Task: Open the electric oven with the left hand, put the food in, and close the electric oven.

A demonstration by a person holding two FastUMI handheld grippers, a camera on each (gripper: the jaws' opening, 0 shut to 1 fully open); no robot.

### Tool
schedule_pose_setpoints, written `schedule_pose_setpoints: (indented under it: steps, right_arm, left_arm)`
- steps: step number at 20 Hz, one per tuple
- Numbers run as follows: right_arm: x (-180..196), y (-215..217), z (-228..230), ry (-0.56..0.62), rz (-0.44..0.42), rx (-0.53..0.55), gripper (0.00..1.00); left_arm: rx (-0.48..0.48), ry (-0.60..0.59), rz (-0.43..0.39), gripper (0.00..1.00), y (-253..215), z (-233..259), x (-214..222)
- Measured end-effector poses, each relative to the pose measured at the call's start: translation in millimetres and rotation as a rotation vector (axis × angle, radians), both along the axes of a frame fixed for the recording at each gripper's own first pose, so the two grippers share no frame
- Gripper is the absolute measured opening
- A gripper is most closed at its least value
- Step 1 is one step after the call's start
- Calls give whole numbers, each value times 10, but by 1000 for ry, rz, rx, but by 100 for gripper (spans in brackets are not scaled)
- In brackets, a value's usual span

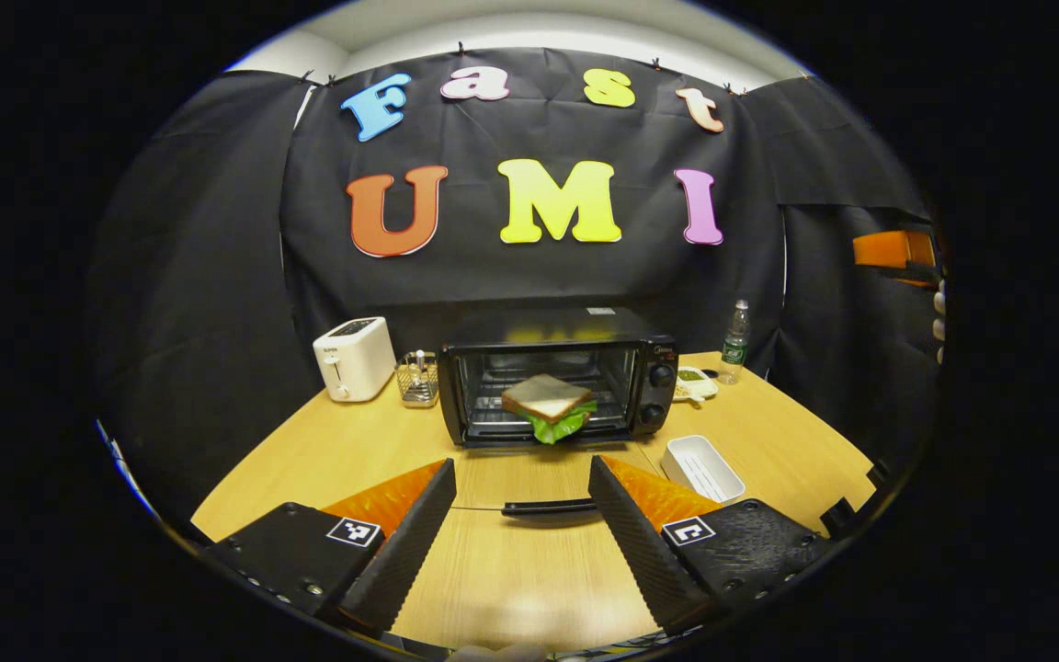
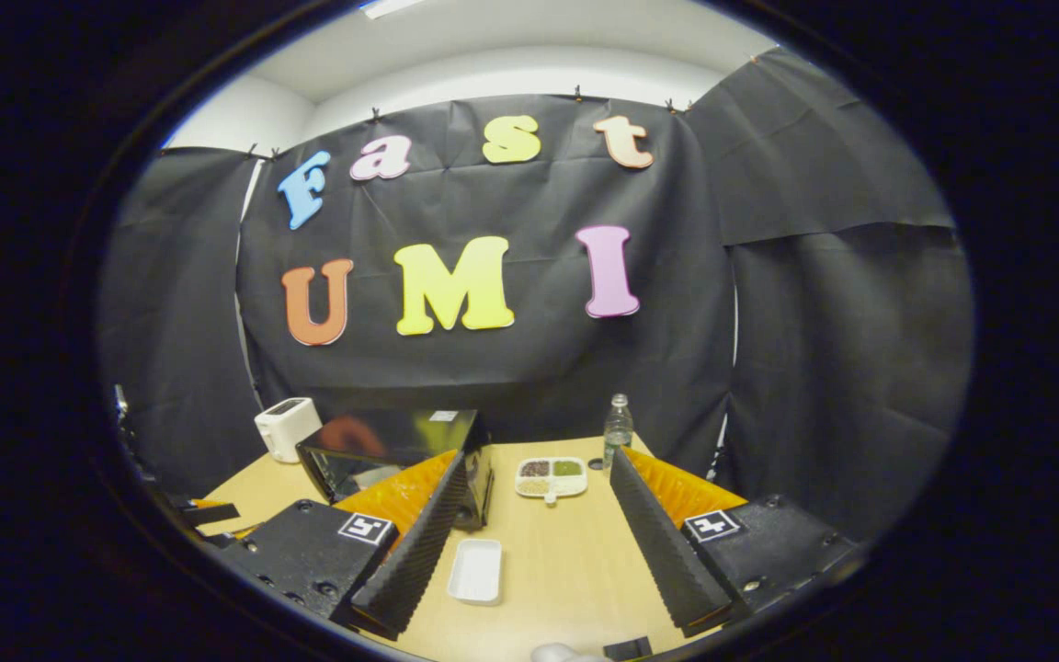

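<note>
In the left gripper view, the left tool (image 1: pixel 522 515) stands wide apart at the bottom of the frame, holding nothing, above the wooden counter (image 1: pixel 529 579). At the centre of the frame sits the oven (image 1: pixel 559 375) with its door (image 1: pixel 543 483) folded down flat toward the camera; the door's dark handle (image 1: pixel 549 507) lies between the tool's fingers, and whether they touch it cannot be told. A sandwich (image 1: pixel 549 405) with a green leaf hanging out rests at the front of the oven's opening, on the rack. Left of the oven stand a white toaster (image 1: pixel 354 358) and, just beside the oven, a small wire basket (image 1: pixel 417 378). Lower right of the oven lies a white tray (image 1: pixel 702 468); a bottle (image 1: pixel 735 342) stands farther back at the right. At the right edge of the frame a hand (image 1: pixel 937 322) shows.

In the right gripper view, the right tool (image 2: pixel 539 533) is also wide apart and holds nothing. The oven (image 2: pixel 392 455) appears at lower left, partly behind the tool's left finger. The white tray (image 2: pixel 476 570) lies on the counter (image 2: pixel 575 570) between the fingers, and a sectioned dish (image 2: pixel 552 477) and the bottle (image 2: pixel 618 428) stand beyond.
</note>
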State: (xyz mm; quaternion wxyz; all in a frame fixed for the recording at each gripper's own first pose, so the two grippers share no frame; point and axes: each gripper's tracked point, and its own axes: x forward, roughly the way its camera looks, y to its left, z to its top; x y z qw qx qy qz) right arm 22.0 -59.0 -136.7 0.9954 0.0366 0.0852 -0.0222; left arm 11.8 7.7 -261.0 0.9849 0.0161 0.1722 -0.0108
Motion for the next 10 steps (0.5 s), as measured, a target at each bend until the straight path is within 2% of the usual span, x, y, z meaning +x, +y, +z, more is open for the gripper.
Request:
schedule_pose_setpoints:
  steps: [2, 3, 4, 6, 7, 8, 10]
  right_arm:
    - [-41, -115, -60, 20, -6, 18, 94]
    - [-56, -180, -98, 34, -9, 22, 100]
    - [-75, -226, -120, 43, -6, 21, 94]
    - [-103, -308, -148, 58, -4, 13, 94]
    - [-110, -349, -172, 64, 0, 5, 100]
    - [-115, -373, -175, 72, 5, 0, 94]
    - [-121, -427, -202, 85, 10, -12, 94]
  left_arm:
    - [-3, 30, -13, 96, -142, -208, 40]
    - [-4, 40, -18, 96, -214, -311, 68]
    - [-8, 54, -18, 96, -265, -428, 94]
    - [-23, 92, -18, 96, -378, -704, 146]
    - [-25, 113, -12, 96, -416, -829, 154]
    - [-34, 125, -15, 96, -470, -931, 187]
    - [-35, 153, -16, 96, -552, -1139, 262]
